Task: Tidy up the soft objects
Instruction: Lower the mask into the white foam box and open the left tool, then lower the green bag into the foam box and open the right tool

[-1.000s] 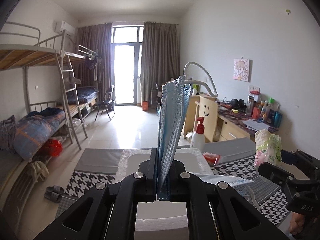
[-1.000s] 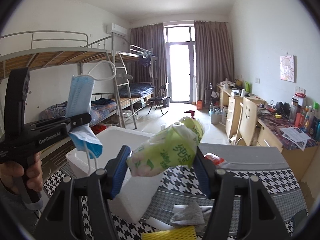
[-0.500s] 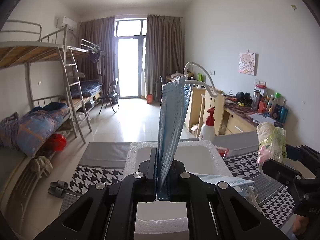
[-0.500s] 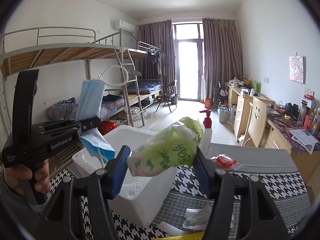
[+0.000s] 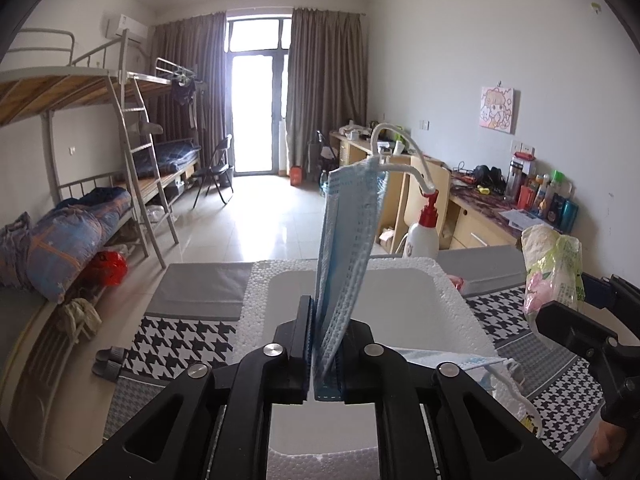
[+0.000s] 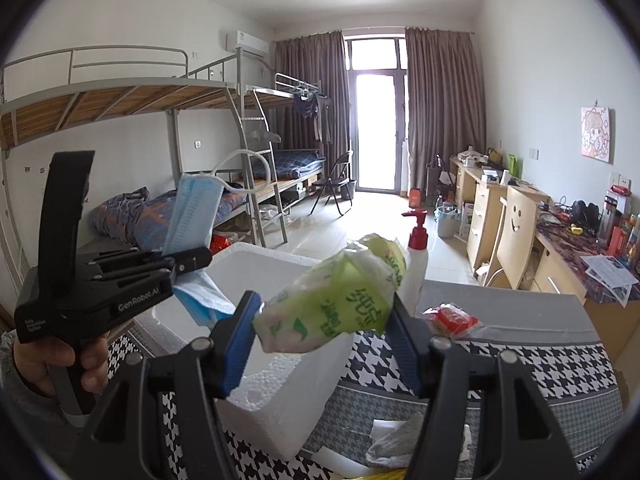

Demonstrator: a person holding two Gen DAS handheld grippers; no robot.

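My left gripper (image 5: 323,354) is shut on a blue face mask (image 5: 347,248) that stands up from the jaws, its white ear loops on top. It hangs over the open white foam box (image 5: 460,300). In the right wrist view the left gripper (image 6: 192,258) holds the mask (image 6: 191,212) above the box's left rim (image 6: 256,250). My right gripper (image 6: 320,326) is shut on a green-and-white soft tissue pack (image 6: 336,296), held above the box's near right side. The pack also shows in the left wrist view (image 5: 554,264).
A white pump bottle with a red top (image 6: 416,268) stands behind the box, a red packet (image 6: 452,316) beside it. The table has a houndstooth cloth (image 6: 540,364). Crumpled white items (image 6: 400,436) lie near the front. Bunk beds stand left, desks right.
Both grippers have moved forward and over the foam box; the box looks nearer and larger. Each still holds its object.
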